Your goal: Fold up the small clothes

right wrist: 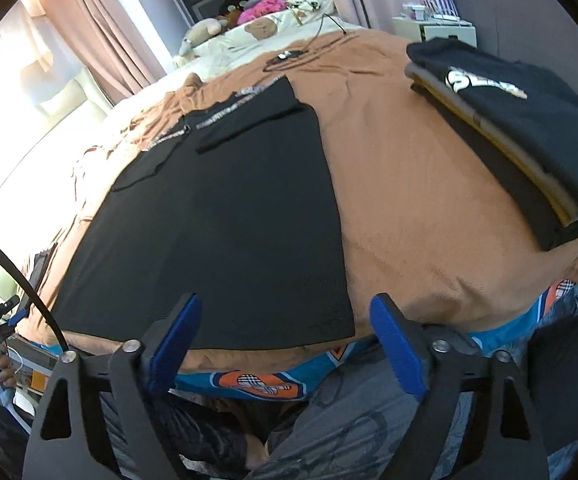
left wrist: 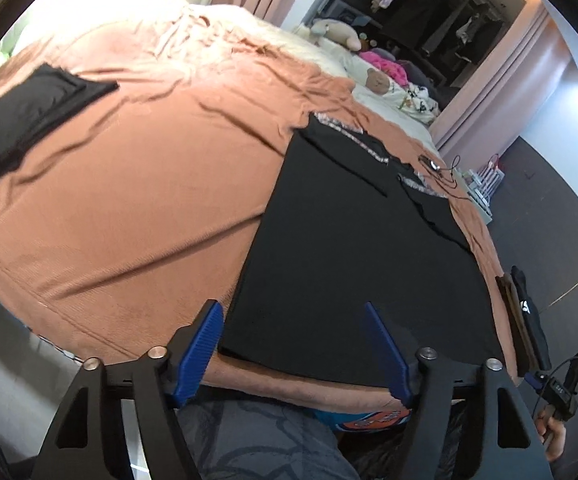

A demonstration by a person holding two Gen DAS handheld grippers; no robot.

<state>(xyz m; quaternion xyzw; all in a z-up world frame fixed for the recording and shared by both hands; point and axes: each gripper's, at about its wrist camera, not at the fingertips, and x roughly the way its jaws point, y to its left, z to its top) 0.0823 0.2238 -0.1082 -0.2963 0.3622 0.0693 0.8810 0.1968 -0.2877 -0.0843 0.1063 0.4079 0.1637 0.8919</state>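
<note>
A black shirt [left wrist: 353, 264] lies flat on the tan bedspread [left wrist: 129, 200], sleeves folded inward, hem at the near bed edge. My left gripper [left wrist: 293, 316] hovers over the hem's left corner, blue fingers [left wrist: 205, 340] apart with nothing pressed between them. In the right wrist view the same shirt [right wrist: 225, 224] fills the middle. My right gripper [right wrist: 287, 312] is over the hem's right corner, its blue pads [right wrist: 393, 340] spread wide and bare. Each view shows the other hand's gripper at its edge.
A stack of folded clothes [right wrist: 521, 136], black with a white print on top, sits at the bed's right corner. A folded black garment [left wrist: 29, 120] lies far left. Plush toys [left wrist: 337, 32], a pink item and cables rest near the pillows. The person's patterned trousers [right wrist: 349, 420] are below.
</note>
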